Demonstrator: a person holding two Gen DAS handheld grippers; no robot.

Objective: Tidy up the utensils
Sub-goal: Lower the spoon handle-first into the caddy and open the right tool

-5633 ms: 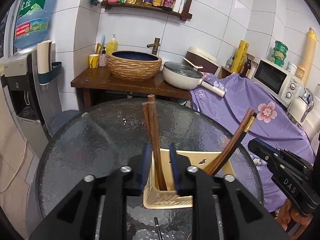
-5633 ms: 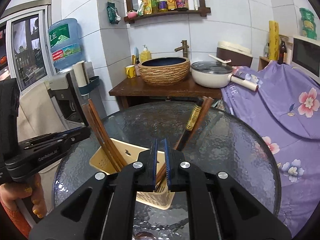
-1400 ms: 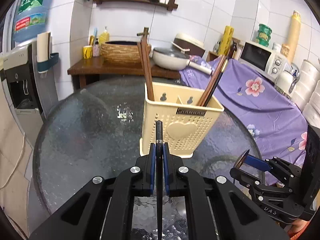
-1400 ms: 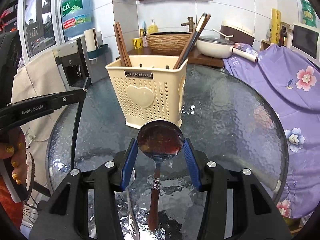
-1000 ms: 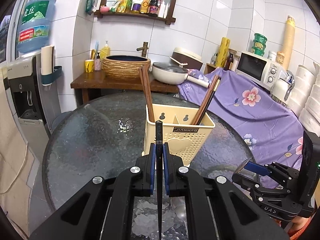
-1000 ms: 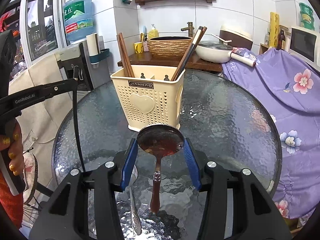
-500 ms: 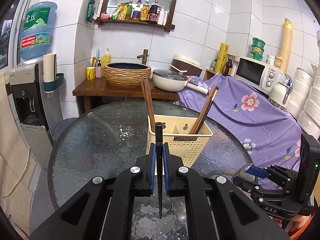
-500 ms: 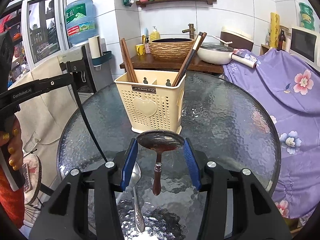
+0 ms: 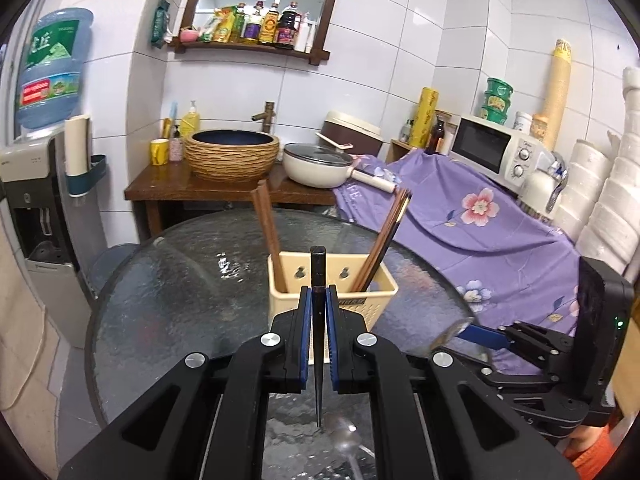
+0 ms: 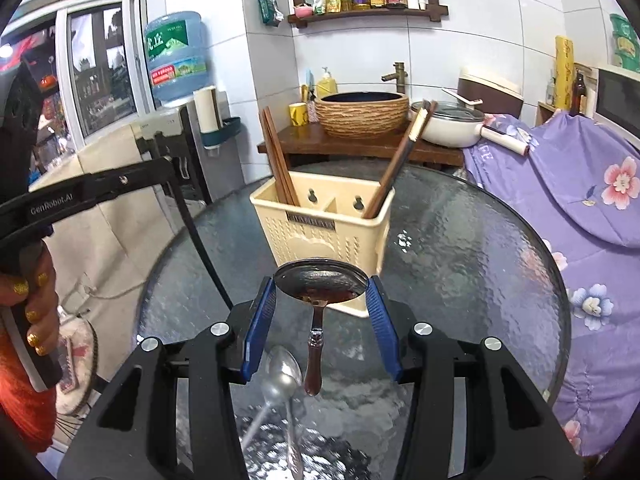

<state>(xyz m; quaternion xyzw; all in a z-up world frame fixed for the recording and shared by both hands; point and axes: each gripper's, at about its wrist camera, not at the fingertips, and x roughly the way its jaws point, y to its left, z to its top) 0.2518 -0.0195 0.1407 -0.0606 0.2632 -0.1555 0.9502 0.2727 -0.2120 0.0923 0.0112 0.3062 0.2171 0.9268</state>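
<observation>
A cream utensil holder [image 9: 332,284] [image 10: 324,224] stands on the round glass table, with brown chopsticks [image 9: 267,232] in its left compartment and another pair [image 9: 384,244] in its right. My left gripper [image 9: 318,300] is shut on a dark chopstick [image 9: 318,320], held upright just in front of and above the holder. My right gripper [image 10: 322,300] is shut on the bowl of a dark spoon [image 10: 320,280], its brown handle [image 10: 314,364] hanging down, just in front of the holder. A metal spoon [image 10: 282,376] lies on the table below.
The glass table [image 10: 460,248] is edged by a purple flowered cloth [image 10: 580,184] at the right. A wooden stand with a woven basin [image 9: 231,156] and a white pan [image 9: 320,168] stands behind. A water dispenser [image 9: 36,200] is at the left.
Both grippers have risen with their loads and moved closer to the holder. The spoon's bowl now looks flatter, its handle hanging clear of the table.
</observation>
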